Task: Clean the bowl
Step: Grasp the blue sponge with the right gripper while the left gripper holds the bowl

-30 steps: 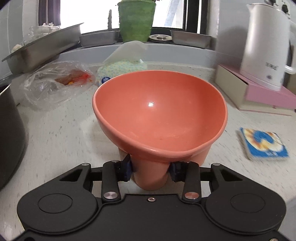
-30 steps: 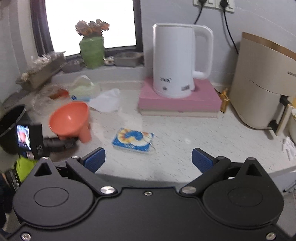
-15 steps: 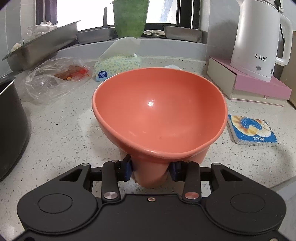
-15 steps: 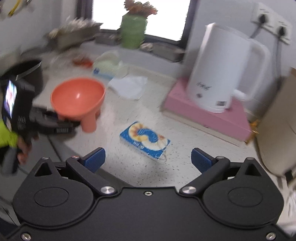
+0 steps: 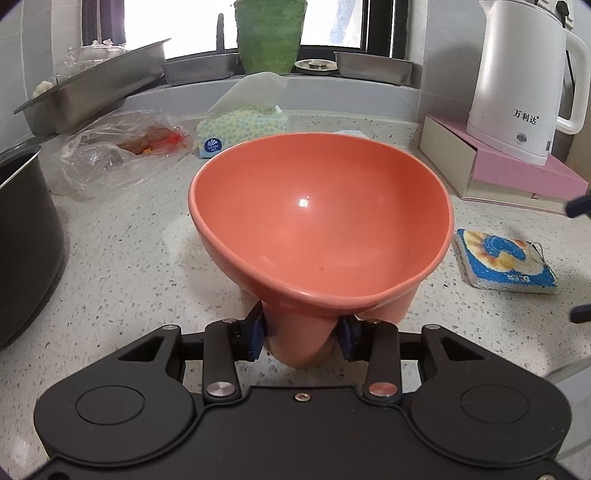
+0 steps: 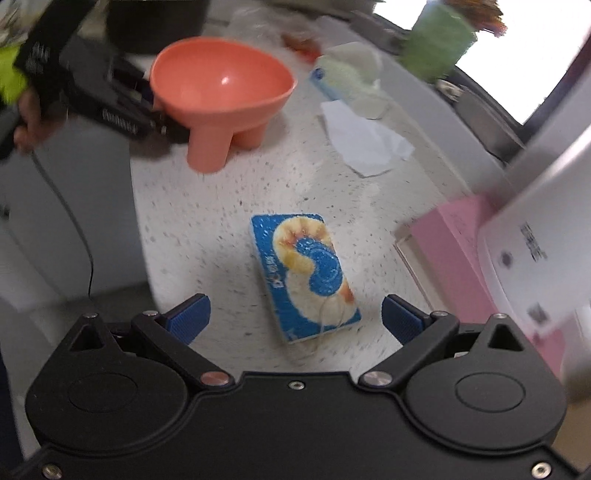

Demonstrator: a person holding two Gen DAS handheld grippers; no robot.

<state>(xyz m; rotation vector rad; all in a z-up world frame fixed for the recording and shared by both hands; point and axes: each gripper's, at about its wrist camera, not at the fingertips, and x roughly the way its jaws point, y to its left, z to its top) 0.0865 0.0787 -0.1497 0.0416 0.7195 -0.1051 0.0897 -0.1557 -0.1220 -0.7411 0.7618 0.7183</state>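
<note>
Since the earlier frame, my right tool [image 6: 295,318] has rolled and dropped toward the counter [image 6: 221,206]; the sponge [image 6: 306,275], formerly small and mid-frame, now fills the centre of the right wrist view, lying lengthwise between the two blue pads. My left tool [image 5: 301,334] has held its position.

Right tool: released, pads spread wide, nothing between them in contact. The sponge lies flat on the counter just ahead of the pads, blue and orange print upward. The view is motion-blurred.

Left tool: clenched on one leg of the orange bowl [image 5: 321,218], at the lower centre of the left wrist view. Both blue pads press the leg from either side. The bowl tilts toward the camera, its interior exposed. In the right wrist view the bowl [image 6: 221,85] sits at upper left, with the left tool [image 6: 162,125] gripping it from the left edge of the frame and a hand [image 6: 29,118] behind it.

Beyond the bowl in the left wrist view: the sponge [image 5: 506,260] at right centre on the counter; a dark pot [image 5: 26,236] at the left edge; a clear plastic bag [image 5: 118,155] at upper left; a tissue pack [image 5: 242,129] behind the bowl; a white kettle [image 5: 524,81] on a pink box [image 5: 517,173] at upper right; metal trays [image 5: 92,85] and a green planter [image 5: 269,33] along the windowsill at the top.
</note>
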